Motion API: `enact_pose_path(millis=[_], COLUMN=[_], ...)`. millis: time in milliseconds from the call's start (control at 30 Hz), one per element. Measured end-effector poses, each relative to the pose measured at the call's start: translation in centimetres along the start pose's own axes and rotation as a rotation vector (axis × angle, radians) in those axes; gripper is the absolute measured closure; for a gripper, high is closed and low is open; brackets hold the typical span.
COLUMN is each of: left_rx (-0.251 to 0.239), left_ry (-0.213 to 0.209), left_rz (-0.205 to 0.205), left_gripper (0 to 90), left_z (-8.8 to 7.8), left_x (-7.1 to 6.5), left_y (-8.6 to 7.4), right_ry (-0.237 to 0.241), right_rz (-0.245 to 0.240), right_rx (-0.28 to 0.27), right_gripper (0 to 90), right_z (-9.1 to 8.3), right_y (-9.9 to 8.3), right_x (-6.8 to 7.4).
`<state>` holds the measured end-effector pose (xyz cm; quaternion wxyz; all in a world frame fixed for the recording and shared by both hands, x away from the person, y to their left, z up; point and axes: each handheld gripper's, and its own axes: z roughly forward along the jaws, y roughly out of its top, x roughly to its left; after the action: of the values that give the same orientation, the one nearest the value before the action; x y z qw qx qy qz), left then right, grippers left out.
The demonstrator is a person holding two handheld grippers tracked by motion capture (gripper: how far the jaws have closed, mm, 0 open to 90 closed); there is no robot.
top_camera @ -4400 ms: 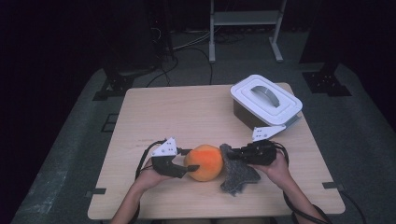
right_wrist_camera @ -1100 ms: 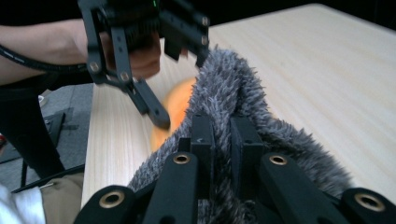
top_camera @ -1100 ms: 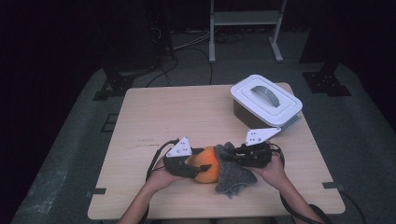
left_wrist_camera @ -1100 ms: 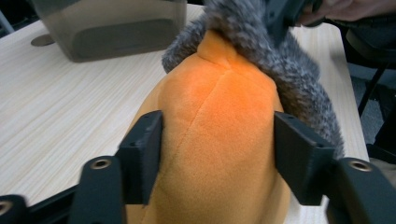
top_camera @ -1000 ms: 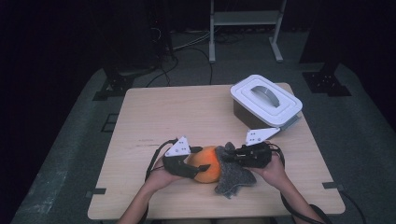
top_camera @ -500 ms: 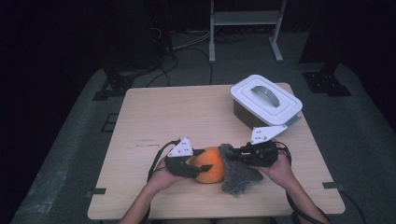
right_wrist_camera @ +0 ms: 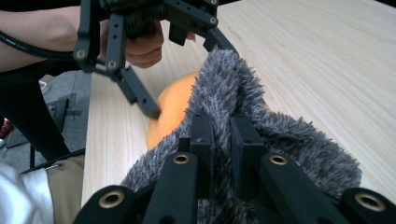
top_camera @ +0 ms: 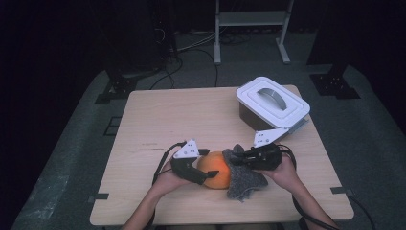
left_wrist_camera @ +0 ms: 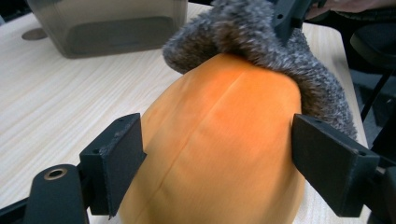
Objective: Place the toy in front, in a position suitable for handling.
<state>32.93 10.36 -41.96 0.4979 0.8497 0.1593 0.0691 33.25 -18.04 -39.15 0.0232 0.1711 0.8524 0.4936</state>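
Near the front edge of the wooden table [top_camera: 158,115], an orange papaya [top_camera: 214,170] lies on its side with a grey fluffy cloth [top_camera: 244,179] draped over its right end. The left gripper [top_camera: 205,175] straddles the papaya's left end; its jaws have just been opening and stand just off the skin on both sides, nothing pressed. The right gripper [top_camera: 238,160] is clenched on a fold of the cloth. The papaya is judged fairly heavy, smooth, rounded and easily bruised, best taken across its broad middle. The cloth is judged light, limp and grippy, best pinched at a bunched fold. A lidded white box [top_camera: 273,103] stands far right.
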Motion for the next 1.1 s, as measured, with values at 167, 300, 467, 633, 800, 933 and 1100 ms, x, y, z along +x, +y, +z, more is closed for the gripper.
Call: enact_pose_path(millis=[167, 300, 467, 633, 800, 933, 1100], left_rx=[0.0, 0.01, 0.012, 0.017, 0.01, 0.008, 0.018], left_ry=[-0.017, -0.001, 0.018, 0.021, 0.006, -0.003, -0.033], left_rz=[0.009, 0.01, 0.0, 0.013, 0.027, 0.002, 0.008], left_gripper=[29.5, 31.7, 32.9, 31.4, 24.5, 18.3, 22.3], left_z=[0.4, 0.6, 0.7, 0.7, 0.5, 0.7, 0.8], left_x=[-0.1, -0.5, -0.8, -1.0, -0.9, -0.6, -0.8], left_y=[-0.1, 0.2, 0.4, 0.5, 0.5, 0.5, 0.4], right_ry=[0.007, -0.005, -0.062, -0.051, 0.006, 0.021, 0.015], right_rz=[0.034, 0.051, 0.005, -0.046, -0.018, -0.018, -0.015], right_rx=[-0.007, 0.003, 0.007, 0.023, 0.036, 0.044, 0.046], right_gripper=[80.7, 80.6, 80.6, 80.5, 80.5, 80.5, 80.7], right_z=[-0.5, -1.3, -2.5, -1.4, -0.3, -0.7, -1.0], right_y=[-1.1, -1.8, -0.9, 0.6, -0.5, -1.2, -1.7], right_x=[-0.6, -0.6, 0.3, 1.3, 0.7, 0.7, 0.3])
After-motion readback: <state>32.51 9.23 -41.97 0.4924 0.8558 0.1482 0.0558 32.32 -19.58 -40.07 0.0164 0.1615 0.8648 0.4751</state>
